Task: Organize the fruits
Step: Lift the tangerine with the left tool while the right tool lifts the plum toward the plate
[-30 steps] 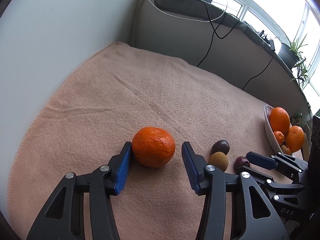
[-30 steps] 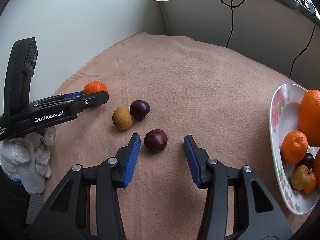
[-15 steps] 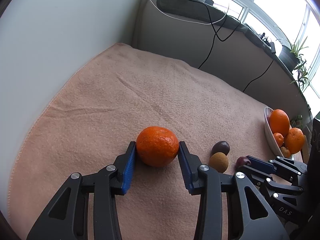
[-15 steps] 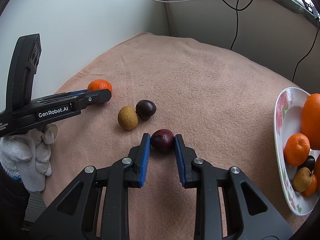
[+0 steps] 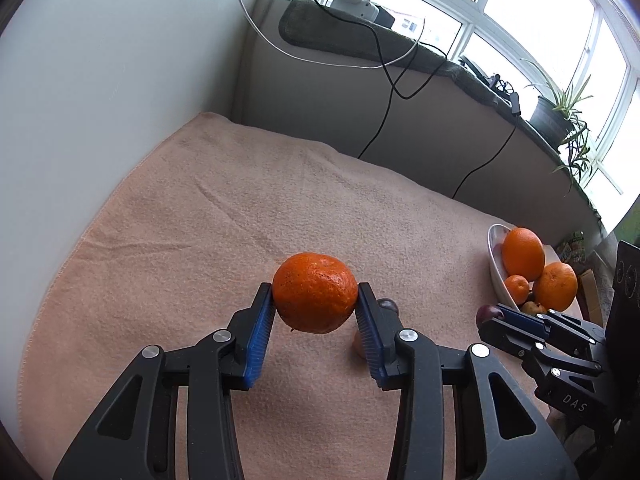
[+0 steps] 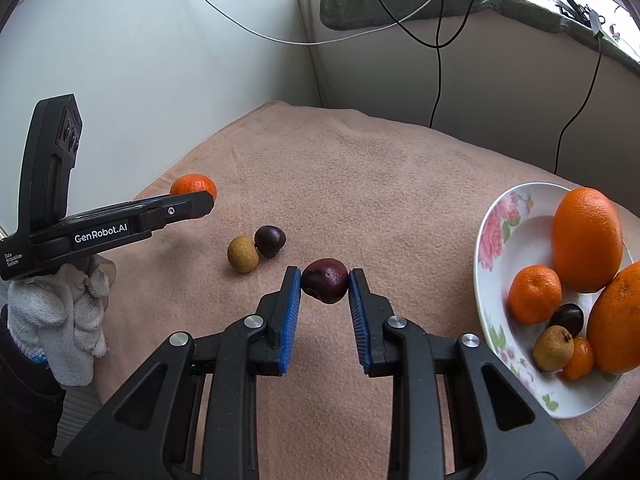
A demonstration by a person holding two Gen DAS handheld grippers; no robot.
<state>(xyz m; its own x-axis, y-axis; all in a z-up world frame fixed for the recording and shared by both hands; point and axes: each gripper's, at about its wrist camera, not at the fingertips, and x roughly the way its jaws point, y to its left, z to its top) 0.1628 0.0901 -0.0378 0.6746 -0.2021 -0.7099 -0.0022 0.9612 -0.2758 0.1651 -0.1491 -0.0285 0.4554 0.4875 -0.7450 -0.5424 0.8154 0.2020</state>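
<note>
My left gripper (image 5: 316, 304) is shut on an orange mandarin (image 5: 315, 298) and holds it above the peach cloth (image 5: 224, 216); the mandarin also shows in the right wrist view (image 6: 193, 188). My right gripper (image 6: 325, 286) is shut on a dark red plum (image 6: 325, 280), lifted off the cloth; the plum also shows in the left wrist view (image 5: 490, 313). A yellow-brown fruit (image 6: 243, 254) and a dark plum (image 6: 270, 241) lie touching on the cloth. A white floral plate (image 6: 500, 240) at the right holds oranges, mandarins and small fruits.
A white wall (image 6: 120, 60) borders the cloth on the left. A grey ledge with black cables (image 6: 436, 40) runs along the back. A gloved hand (image 6: 68, 320) holds the left gripper at the left of the right wrist view. A potted plant (image 5: 560, 116) stands on the sill.
Both grippers closed from open onto their fruit. The left one lifted the mandarin off the cloth and the right one lifted the plum.
</note>
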